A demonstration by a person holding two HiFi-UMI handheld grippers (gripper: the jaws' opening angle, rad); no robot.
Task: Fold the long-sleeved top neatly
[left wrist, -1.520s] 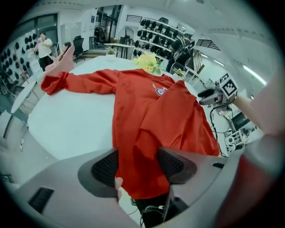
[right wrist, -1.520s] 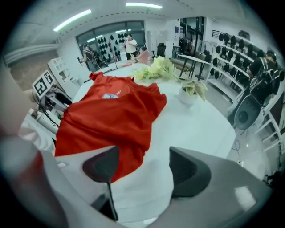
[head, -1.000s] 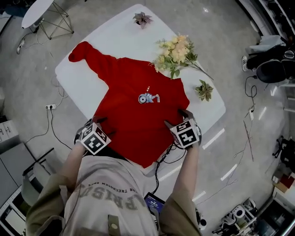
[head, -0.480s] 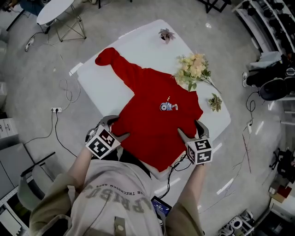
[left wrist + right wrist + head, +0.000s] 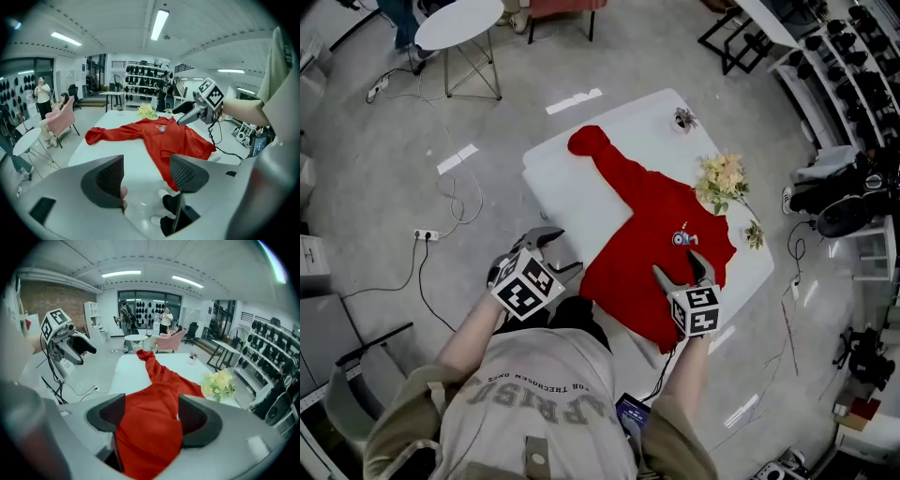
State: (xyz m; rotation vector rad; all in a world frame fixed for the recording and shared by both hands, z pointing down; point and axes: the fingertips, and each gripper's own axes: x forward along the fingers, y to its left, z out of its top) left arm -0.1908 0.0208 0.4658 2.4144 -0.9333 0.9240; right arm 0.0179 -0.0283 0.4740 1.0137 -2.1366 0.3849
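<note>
Left gripper point(image 5: 560, 251) and right gripper point(image 5: 680, 265) are hovering by red long-sleeved top point(image 5: 661, 225), jaws gaping, empty; probably lining up a fold.

The red long-sleeved top point(image 5: 652, 230) lies flat on the white table point(image 5: 567, 192), one sleeve extended toward the far corner. The left gripper point(image 5: 560, 251) is beside the table edge (jaws apart). The right gripper point(image 5: 680, 266) is above the top, jaws apart.

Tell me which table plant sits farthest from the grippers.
The small potted plant at the far edge; the yellow bouquet and green sprig lie nearer.
</note>
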